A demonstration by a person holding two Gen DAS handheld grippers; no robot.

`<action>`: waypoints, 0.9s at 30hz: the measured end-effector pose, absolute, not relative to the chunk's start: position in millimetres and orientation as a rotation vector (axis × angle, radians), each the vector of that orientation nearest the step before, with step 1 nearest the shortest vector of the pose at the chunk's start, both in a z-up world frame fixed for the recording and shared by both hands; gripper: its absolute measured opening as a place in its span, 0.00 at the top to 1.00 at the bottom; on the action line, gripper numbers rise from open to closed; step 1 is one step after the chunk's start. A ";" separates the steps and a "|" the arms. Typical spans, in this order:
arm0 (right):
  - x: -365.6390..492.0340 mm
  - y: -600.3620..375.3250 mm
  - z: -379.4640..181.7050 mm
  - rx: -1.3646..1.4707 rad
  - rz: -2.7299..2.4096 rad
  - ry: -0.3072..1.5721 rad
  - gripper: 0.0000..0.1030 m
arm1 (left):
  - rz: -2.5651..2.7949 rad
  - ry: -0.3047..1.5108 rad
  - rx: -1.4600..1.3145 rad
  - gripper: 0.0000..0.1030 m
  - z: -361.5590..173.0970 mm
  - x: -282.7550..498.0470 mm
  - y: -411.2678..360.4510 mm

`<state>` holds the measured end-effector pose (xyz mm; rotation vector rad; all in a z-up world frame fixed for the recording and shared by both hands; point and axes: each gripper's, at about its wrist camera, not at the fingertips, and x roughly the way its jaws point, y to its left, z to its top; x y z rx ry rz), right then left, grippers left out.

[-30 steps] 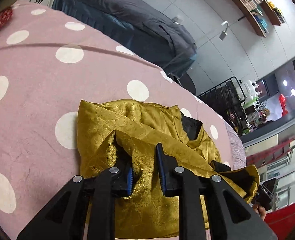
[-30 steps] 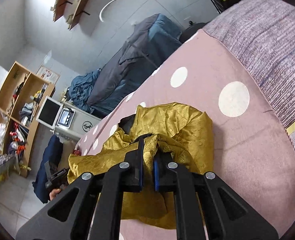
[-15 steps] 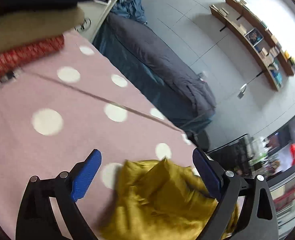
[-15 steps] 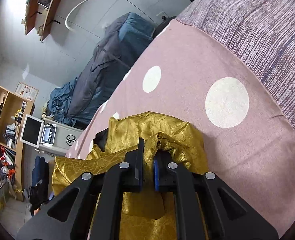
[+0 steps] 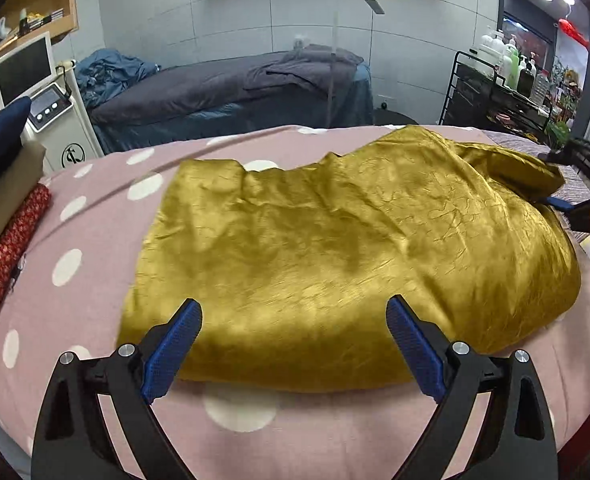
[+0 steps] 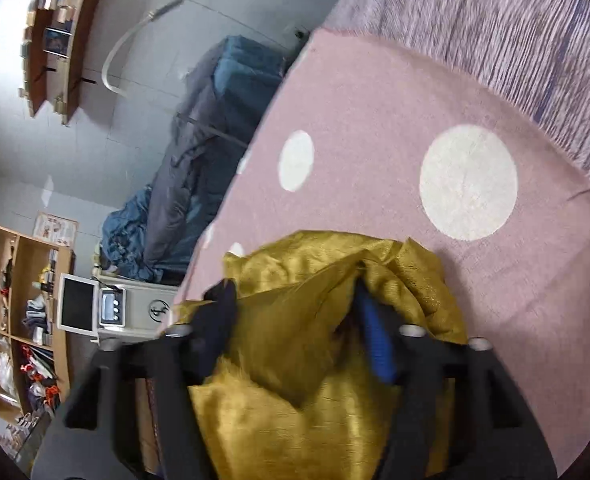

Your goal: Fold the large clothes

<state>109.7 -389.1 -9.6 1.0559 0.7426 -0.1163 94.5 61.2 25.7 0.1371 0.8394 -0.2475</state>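
Lying rumpled on the pink white-dotted blanket point(image 5: 95, 240), the shiny gold crinkled garment point(image 5: 335, 248) fills the gap between the right gripper's point(image 6: 295, 320) parted fingers, while the left gripper point(image 5: 295, 320) hangs wide-spread above its near edge.

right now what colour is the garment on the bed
Shiny mustard gold garment, crinkled, on the pink white-dotted cover; clearest in the left wrist view.
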 end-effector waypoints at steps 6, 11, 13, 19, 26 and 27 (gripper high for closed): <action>60.6 -342.2 50.5 0.601 -0.164 0.684 0.20 | -0.251 0.852 0.167 0.11 20.4 95.1 46.3; 28.1 -267.0 30.3 0.300 -0.117 0.793 0.20 | -0.244 0.861 0.177 0.11 14.6 90.1 33.6; 17.8 -236.5 18.6 0.189 -0.103 0.810 0.20 | -0.244 0.872 0.166 0.10 11.4 89.1 32.3; 6.6 -194.4 -8.0 0.074 -0.102 0.847 0.20 | -0.211 0.895 0.160 0.09 -5.0 84.7 33.0; 20.8 -206.5 -14.3 0.148 -0.118 0.877 0.20 | -0.196 0.890 0.163 0.06 -16.8 100.4 29.3; 24.4 -205.8 -12.6 0.146 -0.116 0.871 0.20 | -0.198 0.889 0.172 0.06 -18.1 105.3 27.3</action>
